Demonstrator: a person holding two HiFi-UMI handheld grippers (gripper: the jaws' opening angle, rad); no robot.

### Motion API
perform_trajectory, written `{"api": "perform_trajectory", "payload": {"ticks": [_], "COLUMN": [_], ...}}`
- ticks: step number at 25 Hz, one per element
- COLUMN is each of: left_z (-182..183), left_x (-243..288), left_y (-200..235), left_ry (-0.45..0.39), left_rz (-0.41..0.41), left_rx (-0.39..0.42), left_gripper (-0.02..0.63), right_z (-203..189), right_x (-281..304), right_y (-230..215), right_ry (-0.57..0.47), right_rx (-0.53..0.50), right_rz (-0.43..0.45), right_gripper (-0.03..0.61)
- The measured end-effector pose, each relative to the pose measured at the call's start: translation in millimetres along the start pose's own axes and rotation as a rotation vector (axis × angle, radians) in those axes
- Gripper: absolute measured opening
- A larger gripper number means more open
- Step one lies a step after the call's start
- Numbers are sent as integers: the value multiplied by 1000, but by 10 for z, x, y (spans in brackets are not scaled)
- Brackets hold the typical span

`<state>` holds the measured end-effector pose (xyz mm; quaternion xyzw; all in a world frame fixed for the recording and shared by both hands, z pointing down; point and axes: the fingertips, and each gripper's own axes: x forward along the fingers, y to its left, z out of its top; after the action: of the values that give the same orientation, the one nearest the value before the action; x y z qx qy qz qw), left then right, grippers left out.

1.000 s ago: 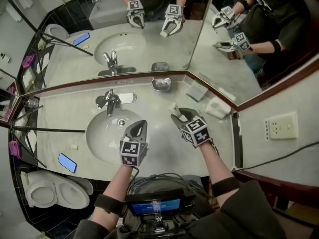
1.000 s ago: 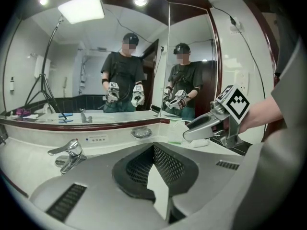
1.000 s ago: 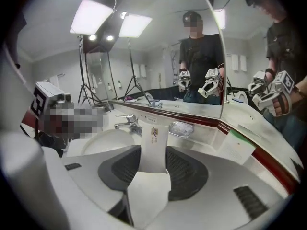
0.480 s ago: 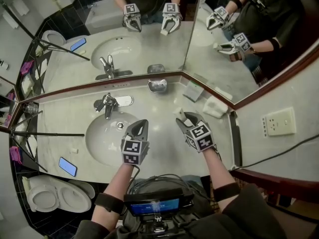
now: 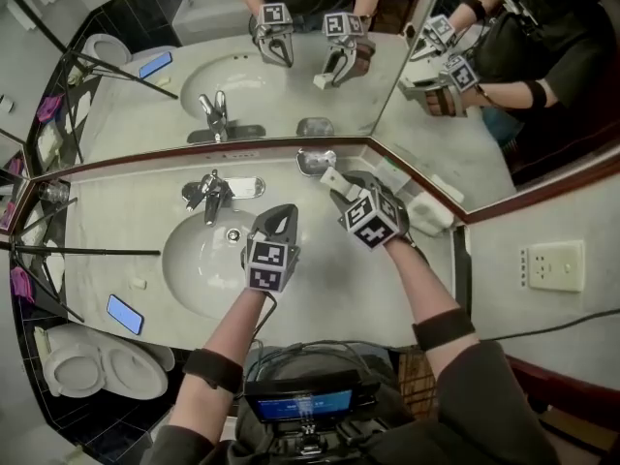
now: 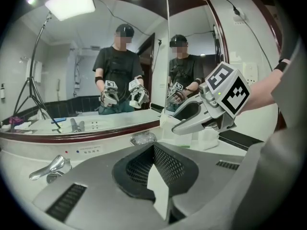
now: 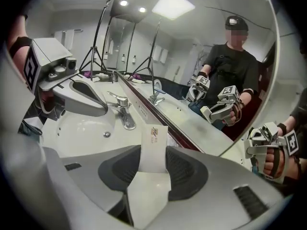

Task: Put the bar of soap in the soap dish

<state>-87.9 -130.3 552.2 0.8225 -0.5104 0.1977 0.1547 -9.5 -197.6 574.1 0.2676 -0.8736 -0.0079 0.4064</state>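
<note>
Pale counter (image 5: 334, 284) across mid-frame, sink basin (image 5: 199, 260) left of centre, my left gripper (image 5: 281, 215) at its right rim, fingers pressed together, empty, my right gripper (image 5: 349, 190) just above centre pinching the white bar of soap (image 7: 153, 147), soap dish (image 5: 315, 161) just above it.

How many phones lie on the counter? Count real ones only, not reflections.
1. The phone lies at the counter's front left corner, left of the basin. The arms cover some counter, so another could be hidden.

Left gripper (image 5: 280, 213) closed; right gripper (image 5: 336, 186) seemingly clamped, tilted downward.
</note>
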Motion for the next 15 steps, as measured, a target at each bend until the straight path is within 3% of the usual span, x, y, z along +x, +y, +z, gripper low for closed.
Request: {"api": "perform_trajectory", "payload": {"ticks": [5,15], "left_z": [12,-154], "left_x": [269,688], "left_y": [173,291], "left_ry": [27,75], "left_rz": [12,3], "left_rx": [-12,-36], "left_gripper": [2,2], "right_z": [85,-93], "right_x": [464,1088], "right_y": [-159,-190], "right_ry": [95,250], "right_rx": [-125,-199], "right_rz": [38,126], "right_gripper": [178,183]}}
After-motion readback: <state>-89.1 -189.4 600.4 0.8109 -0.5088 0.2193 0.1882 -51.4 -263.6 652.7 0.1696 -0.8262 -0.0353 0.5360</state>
